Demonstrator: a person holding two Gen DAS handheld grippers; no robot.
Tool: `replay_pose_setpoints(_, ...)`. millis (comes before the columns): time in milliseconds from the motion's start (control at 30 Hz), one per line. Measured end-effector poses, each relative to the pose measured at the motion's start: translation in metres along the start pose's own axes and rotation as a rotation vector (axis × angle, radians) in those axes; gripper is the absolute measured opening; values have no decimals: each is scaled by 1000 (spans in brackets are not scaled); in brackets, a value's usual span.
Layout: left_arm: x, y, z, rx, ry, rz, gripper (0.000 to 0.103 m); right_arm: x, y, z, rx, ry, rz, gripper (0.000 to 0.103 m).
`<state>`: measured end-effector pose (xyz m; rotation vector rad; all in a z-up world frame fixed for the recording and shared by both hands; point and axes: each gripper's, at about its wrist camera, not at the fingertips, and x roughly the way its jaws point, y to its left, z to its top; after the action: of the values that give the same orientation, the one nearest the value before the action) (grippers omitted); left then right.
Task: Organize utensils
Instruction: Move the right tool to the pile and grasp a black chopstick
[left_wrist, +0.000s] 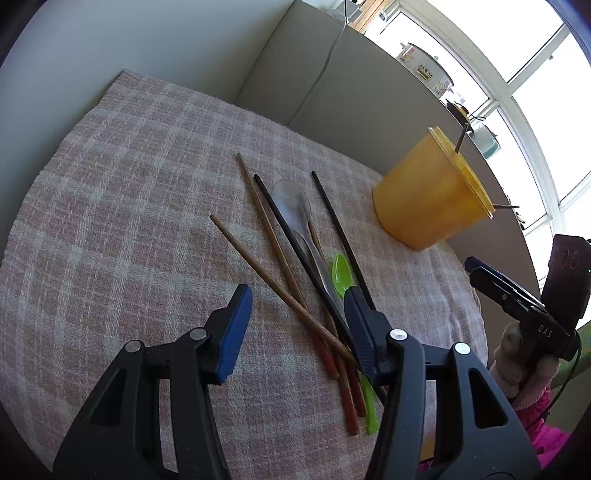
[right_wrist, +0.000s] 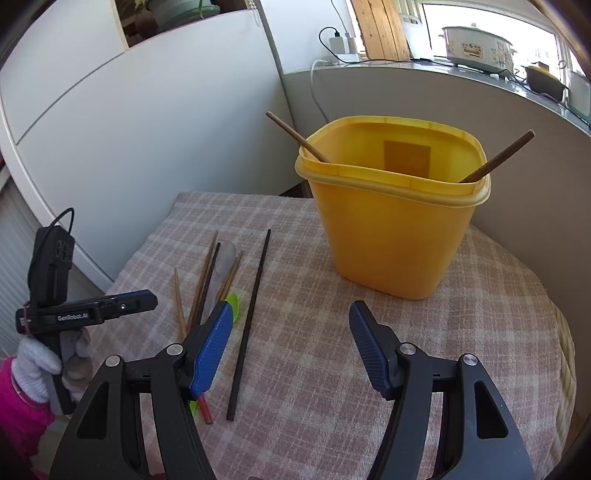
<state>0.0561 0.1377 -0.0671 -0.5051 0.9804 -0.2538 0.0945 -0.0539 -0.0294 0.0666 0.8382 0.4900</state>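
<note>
A yellow tub stands at the far right of the cloth with two brown chopsticks leaning inside. A loose pile lies on the cloth: brown chopsticks, black chopsticks, a clear spoon and a green spoon. My left gripper is open over the near end of the pile, its pads clear of the brown sticks that cross the gap. My right gripper is open with nothing held. One black chopstick lies on the cloth under its gap, close to the left finger.
A pink plaid cloth covers a round table with a wicker rim. White cabinet panels and a grey counter wall stand behind. A slow cooker sits on the counter. A gloved hand holds the left gripper at the table's left.
</note>
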Motion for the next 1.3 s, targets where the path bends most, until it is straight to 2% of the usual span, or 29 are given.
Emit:
replay_pose_setpoints(100, 7, 0, 0, -3, 18, 2, 49, 14, 5, -1, -4, 45, 18, 65)
replay_pose_setpoints(233, 17, 0, 2, -15, 46, 1, 45, 30, 11, -1, 3, 106, 60, 49)
replay_pose_setpoints(300, 22, 3, 3, -33, 53, 4, 45, 38, 14, -1, -6, 130, 75, 46)
replay_pose_setpoints(400, 30, 7, 5, -57, 64, -4, 45, 49, 20, 0, -21, 159, 68, 42)
replay_pose_setpoints(567, 39, 6, 12, -46, 70, 4, 39, 68, 26, 2, -46, 211, 49, 33)
replay_pose_setpoints(667, 45, 3, 19, -48, 71, 9, 34, 77, 31, 5, -65, 233, 40, 30)
replay_pose_setpoints(767, 52, 0, 26, -39, 70, 23, 21, 85, 35, 8, -76, 245, 33, 29)
replay_pose_setpoints(1033, 57, 0, 28, -30, 49, 17, 17, 109, 39, 14, -73, 297, 9, 21)
replay_pose_setpoints(1300, 43, 7, 23, -8, 24, 11, 9, 130, 45, 24, -77, 324, -35, 19)
